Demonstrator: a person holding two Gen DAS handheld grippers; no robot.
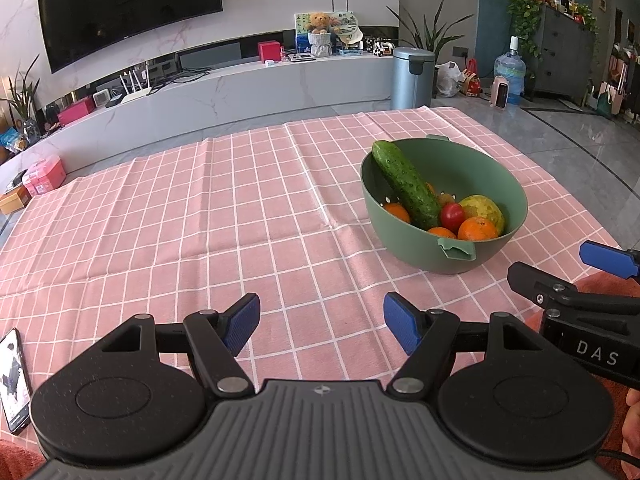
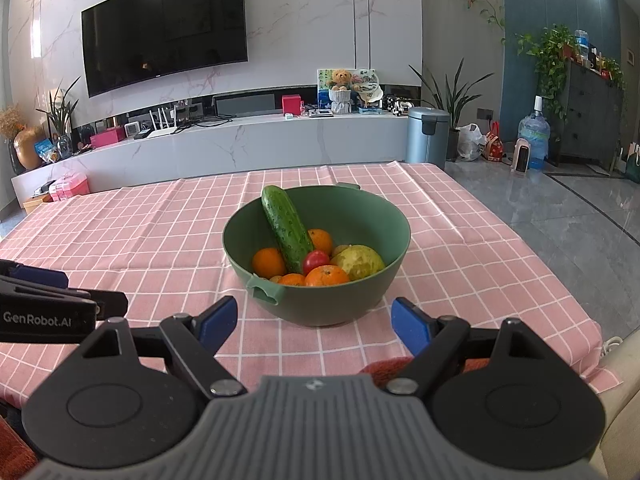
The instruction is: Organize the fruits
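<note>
A green bowl stands on the pink checked tablecloth. Inside it a long cucumber leans against the far rim, with several oranges, a red tomato and a yellow-green fruit. My left gripper hovers open over bare cloth, to the left of and nearer than the bowl. My right gripper is open just in front of the bowl, its blue pads on either side of the near wall without touching. Nothing is held.
A phone lies at the table's near left edge. The tablecloth spreads wide to the left of the bowl. The right gripper's body shows at the right of the left wrist view. Beyond the table are a TV counter and a bin.
</note>
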